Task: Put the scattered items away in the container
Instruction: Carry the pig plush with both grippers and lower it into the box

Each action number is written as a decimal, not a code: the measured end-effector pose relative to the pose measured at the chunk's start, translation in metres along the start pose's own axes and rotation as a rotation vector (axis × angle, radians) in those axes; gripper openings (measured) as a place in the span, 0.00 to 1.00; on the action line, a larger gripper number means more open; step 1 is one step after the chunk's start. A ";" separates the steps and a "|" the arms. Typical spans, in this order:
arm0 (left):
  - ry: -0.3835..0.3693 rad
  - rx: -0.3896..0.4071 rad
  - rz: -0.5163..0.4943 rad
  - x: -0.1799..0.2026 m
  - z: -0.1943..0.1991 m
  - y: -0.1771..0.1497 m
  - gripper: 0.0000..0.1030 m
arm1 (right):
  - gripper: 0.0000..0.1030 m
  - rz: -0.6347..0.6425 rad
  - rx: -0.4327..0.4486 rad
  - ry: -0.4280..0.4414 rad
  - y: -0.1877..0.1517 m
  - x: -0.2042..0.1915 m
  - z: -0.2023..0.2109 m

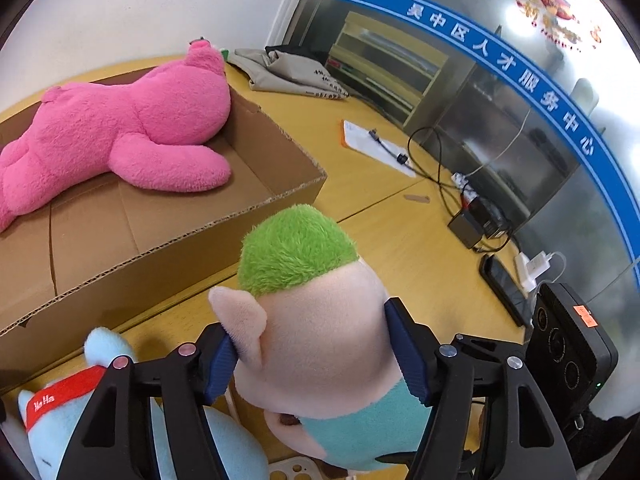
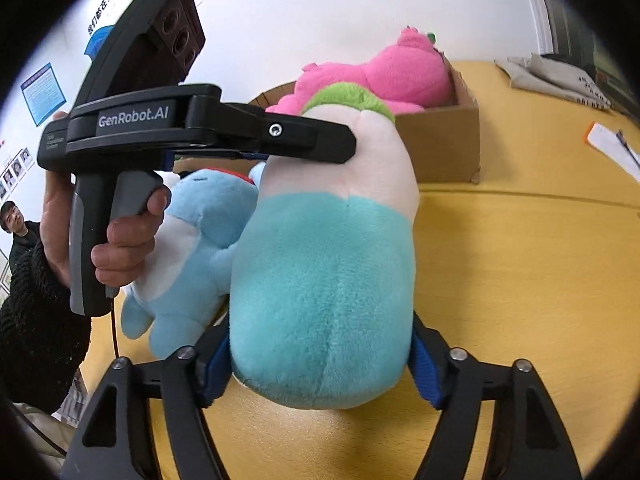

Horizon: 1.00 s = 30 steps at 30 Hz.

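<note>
While the green-haired plush doll lies on the yellow surface just in front of the cardboard box, I have it caught at both ends. My left hand-held gripper is clenched on its head: one blue pad presses in just under the pink ear, the other sits against the far cheek, and the green hair points away from me toward the box. My right hand-held gripper grasps the doll's teal body at its lower end, the fabric bulging between the two blue pads, with the doll stretching away from that gripper toward the box. From the right wrist view I see my left hand around the black handle, its upper finger laid across the doll's pale head.

Touching the doll on its left side is a light blue plush with a red band; it lies on the surface, partly under my left gripper. Beyond the doll, inside the box, a large pink plush sprawls face down. Right of the box, further along the surface, lie a folded grey cloth, a white paper pad and black cables.
</note>
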<state>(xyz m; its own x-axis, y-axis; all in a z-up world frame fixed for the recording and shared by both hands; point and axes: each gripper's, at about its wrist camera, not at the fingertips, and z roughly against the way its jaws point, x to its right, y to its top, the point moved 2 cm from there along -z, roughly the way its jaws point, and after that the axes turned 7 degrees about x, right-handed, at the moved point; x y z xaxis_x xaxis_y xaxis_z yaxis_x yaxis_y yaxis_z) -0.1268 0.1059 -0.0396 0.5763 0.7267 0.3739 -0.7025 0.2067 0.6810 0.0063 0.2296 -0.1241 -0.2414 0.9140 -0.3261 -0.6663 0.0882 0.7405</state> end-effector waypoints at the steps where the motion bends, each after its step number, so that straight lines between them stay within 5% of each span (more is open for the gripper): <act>1: -0.003 0.009 -0.007 0.002 0.004 0.001 0.70 | 0.68 0.021 0.001 -0.014 0.003 -0.004 0.002; 14: -0.082 0.113 -0.014 0.006 0.047 0.014 0.70 | 0.68 0.146 0.012 -0.149 0.025 -0.045 0.022; 30: -0.079 0.168 -0.019 0.001 0.084 0.026 0.70 | 0.68 0.199 0.040 -0.147 0.043 -0.077 0.030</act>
<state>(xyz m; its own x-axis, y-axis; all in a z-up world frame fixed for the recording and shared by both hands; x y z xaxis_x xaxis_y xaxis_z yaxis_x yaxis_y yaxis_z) -0.1093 0.0572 0.0318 0.6242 0.6689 0.4036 -0.6156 0.1030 0.7813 0.0177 0.1745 -0.0495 -0.2581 0.9624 -0.0849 -0.5867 -0.0863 0.8052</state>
